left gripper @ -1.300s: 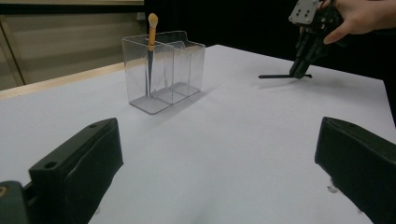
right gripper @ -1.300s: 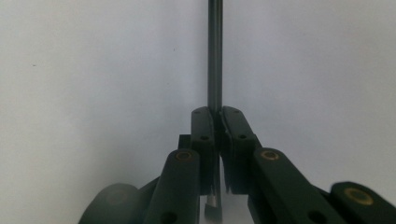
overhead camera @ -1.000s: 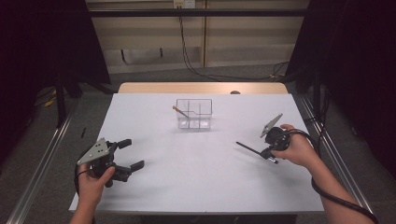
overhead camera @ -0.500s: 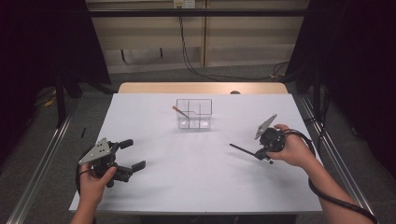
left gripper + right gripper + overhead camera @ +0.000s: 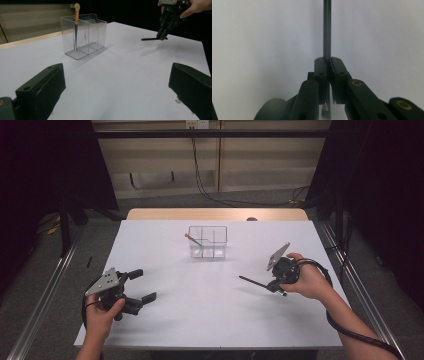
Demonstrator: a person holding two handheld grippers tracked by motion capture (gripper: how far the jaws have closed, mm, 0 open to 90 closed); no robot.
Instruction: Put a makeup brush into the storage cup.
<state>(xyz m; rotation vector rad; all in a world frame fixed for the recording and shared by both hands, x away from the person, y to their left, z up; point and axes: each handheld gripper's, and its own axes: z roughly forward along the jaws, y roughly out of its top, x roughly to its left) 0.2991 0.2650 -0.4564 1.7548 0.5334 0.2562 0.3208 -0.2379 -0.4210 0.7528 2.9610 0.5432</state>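
One thin dark stick (image 5: 252, 281) is clamped in the right gripper (image 5: 276, 286), jaws pressed together on one end of it; the rest pokes out toward the table's middle, held just above the white table (image 5: 200, 320) with its shadow on the surface below. In the right gripper view the stick (image 5: 327, 30) runs straight up from between the closed pads (image 5: 337, 72). From the left gripper view the stick (image 5: 150, 39) sits roughly level, off the sheet, under the right gripper (image 5: 163, 35) at the far right side. Further out, near the table's far-centre, stands a clear divided holder (image 5: 208, 241), upright, several compartments. One orange-handled brush (image 5: 192, 239) already leans in its left-end compartment, pale tip sticking up past the rim (image 5: 77, 15). The held stick is well apart from the holder, to its right and nearer the person. Left gripper (image 5: 137, 285) sits at the near-left of the table, jaws wide apart, nothing between them; the person's left hand (image 5: 102, 312) grips its body low over the surface.
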